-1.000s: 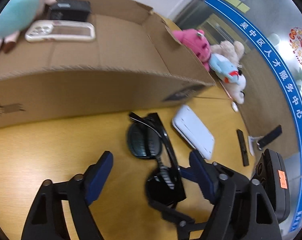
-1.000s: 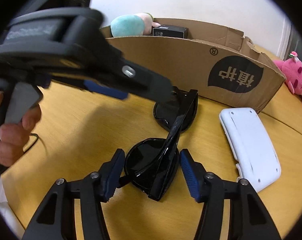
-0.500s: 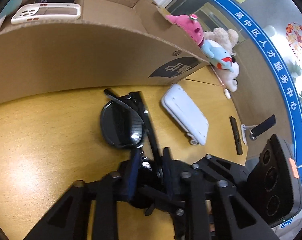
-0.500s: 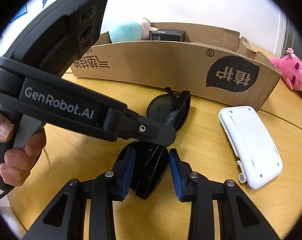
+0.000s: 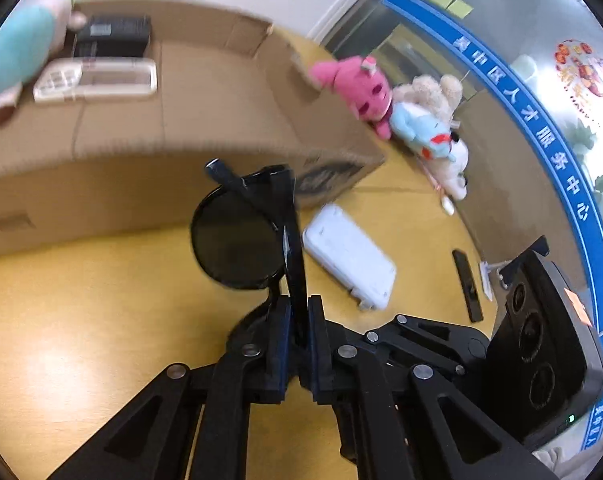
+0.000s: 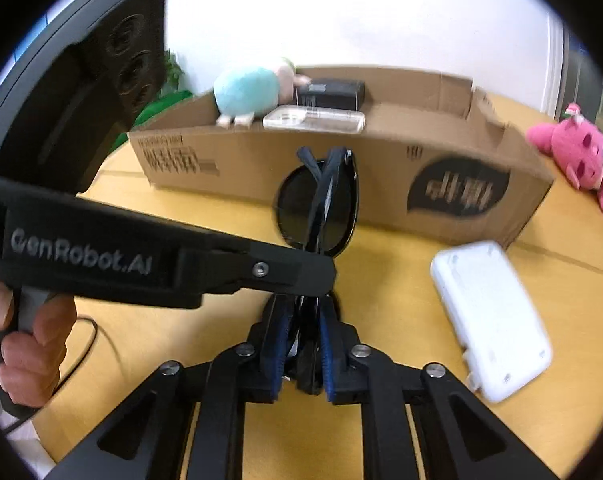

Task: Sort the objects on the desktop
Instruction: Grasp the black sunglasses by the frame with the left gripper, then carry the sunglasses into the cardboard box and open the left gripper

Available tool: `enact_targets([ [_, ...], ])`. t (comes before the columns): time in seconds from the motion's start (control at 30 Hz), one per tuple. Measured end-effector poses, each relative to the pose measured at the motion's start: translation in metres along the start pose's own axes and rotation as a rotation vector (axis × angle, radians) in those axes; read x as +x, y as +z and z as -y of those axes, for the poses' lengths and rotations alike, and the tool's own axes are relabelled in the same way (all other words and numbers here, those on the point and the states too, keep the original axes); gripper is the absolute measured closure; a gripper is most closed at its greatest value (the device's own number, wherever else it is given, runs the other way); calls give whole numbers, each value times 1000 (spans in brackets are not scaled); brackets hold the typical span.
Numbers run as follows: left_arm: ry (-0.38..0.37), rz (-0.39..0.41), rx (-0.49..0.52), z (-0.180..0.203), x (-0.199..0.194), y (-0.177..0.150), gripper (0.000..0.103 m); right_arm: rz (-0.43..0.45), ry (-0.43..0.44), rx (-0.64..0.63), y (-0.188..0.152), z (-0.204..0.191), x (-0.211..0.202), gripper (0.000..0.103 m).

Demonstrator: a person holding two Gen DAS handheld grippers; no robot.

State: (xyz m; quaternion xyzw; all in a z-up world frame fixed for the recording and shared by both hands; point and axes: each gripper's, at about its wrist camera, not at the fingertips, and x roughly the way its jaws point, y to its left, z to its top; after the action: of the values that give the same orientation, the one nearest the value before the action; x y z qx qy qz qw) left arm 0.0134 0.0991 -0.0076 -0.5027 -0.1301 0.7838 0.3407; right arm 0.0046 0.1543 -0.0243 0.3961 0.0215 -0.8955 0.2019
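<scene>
Both hand-held grippers are clamped on the same pair of black sunglasses. The left hand-held gripper pinches the frame between its blue pads, and the right hand-held gripper does likewise from its side; in each view the near lens is hidden behind the closed fingers, so only the far lens and folded temples show. Whether the sunglasses touch the tabletop cannot be told. They sit in front of the long wall of a cardboard box that holds a teal plush, a clear phone case and a black box; the box's printed logo is blurred. A white device lies on the tabletop near the box's corner. A pink plush lies beyond that corner, partly cut off in the right view. The left hand is partly out of frame.
</scene>
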Motion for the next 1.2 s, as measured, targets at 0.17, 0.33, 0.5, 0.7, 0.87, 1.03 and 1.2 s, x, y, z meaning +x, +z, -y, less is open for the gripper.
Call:
enact_targets([
  [0.17,37,88,59,17,-36,18,99,75,14,-10,26,-9,-23,91],
  [0.33,54,174,124,34,-72,56,99,160,25,-28,68,-12,-43,91],
  [0.5,78,243,199,51,-103,119,99,236,36,-53,127,-6,-56,91],
  [0.7,102,267,241,57,-113,211,99,263,92,-24,218,25,-51,92],
  [0.87,90,232,214,40,-91,277,99,223,108,17,277,57,-25,92],
  [1.03,79,116,124,-12,-28,331,99,103,132,86,306,92,35,92],
  [1.2,68,-41,-1,-77,53,352,99,-71,168,190,300,130,125,92],
])
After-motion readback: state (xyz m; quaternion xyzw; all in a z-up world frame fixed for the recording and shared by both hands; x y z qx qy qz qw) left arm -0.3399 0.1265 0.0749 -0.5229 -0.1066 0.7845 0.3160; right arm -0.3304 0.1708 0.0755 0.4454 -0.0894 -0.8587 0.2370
